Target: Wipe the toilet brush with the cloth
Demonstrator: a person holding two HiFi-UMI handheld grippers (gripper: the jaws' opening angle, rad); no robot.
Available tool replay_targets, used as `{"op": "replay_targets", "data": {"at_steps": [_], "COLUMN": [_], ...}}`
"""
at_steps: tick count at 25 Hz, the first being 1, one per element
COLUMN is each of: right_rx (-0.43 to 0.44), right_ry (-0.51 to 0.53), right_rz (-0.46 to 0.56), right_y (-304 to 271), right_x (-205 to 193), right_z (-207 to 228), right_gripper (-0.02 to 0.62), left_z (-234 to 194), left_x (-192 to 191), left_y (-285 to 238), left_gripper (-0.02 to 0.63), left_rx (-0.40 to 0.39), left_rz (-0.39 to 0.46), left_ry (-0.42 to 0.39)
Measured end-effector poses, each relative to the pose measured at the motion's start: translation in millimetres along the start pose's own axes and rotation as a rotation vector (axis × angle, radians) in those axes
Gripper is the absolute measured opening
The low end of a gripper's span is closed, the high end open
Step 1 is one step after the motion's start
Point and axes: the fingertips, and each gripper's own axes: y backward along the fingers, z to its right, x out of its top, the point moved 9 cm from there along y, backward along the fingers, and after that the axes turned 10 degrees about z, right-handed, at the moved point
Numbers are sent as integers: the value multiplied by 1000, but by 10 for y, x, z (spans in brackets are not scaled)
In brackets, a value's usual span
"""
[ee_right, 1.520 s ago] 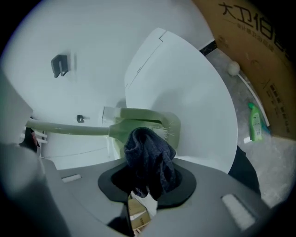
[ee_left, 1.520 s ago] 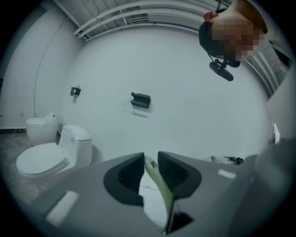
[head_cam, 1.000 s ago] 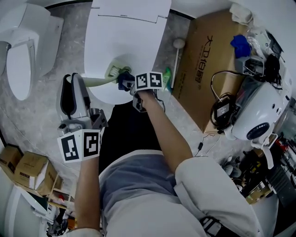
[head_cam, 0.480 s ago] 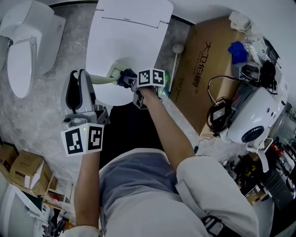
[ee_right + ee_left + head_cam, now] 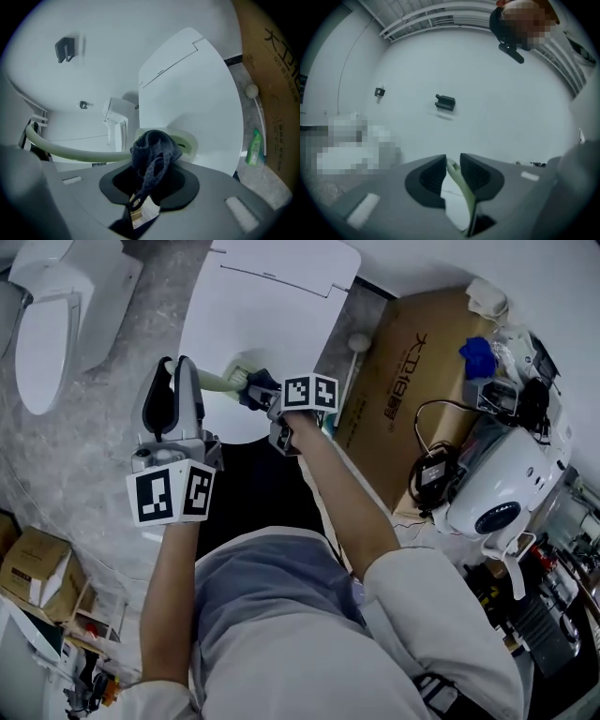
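In the head view my left gripper [image 5: 180,371] is shut on the end of the toilet brush's pale green handle [image 5: 214,382]. The left gripper view shows that handle [image 5: 460,180] pinched between the two dark jaws of the gripper [image 5: 453,165]. My right gripper [image 5: 270,401] is shut on a dark blue cloth [image 5: 256,390], bunched against the handle just short of the brush head [image 5: 237,375]. In the right gripper view the cloth [image 5: 154,150] hangs out of the gripper [image 5: 149,180], covering the handle [image 5: 75,151] where it meets the pale head [image 5: 190,140].
The brush is held over a closed white toilet lid [image 5: 267,306]. A second toilet [image 5: 47,324] stands at the left. A cardboard box [image 5: 412,381], a white-handled brush [image 5: 356,345], a green bottle [image 5: 253,147] and a white appliance [image 5: 497,484] crowd the right.
My left gripper has moved up and forward with the handle's end. The cloth and right gripper stay on the handle near the head.
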Motion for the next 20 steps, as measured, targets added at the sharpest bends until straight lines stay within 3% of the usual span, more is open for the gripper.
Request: {"op": "replay_targets", "data": {"at_steps": [20], "right_rx": [-13], "right_ry": [110], "right_rz": [-14], "right_y": [253], "right_x": [159], "right_z": [-357], "right_gripper": [97], "left_z": [-36], "left_x": [-6], "left_y": [7], "left_gripper": [0], "left_rx": [-6], "left_rz": [15], "left_ry": [10]}}
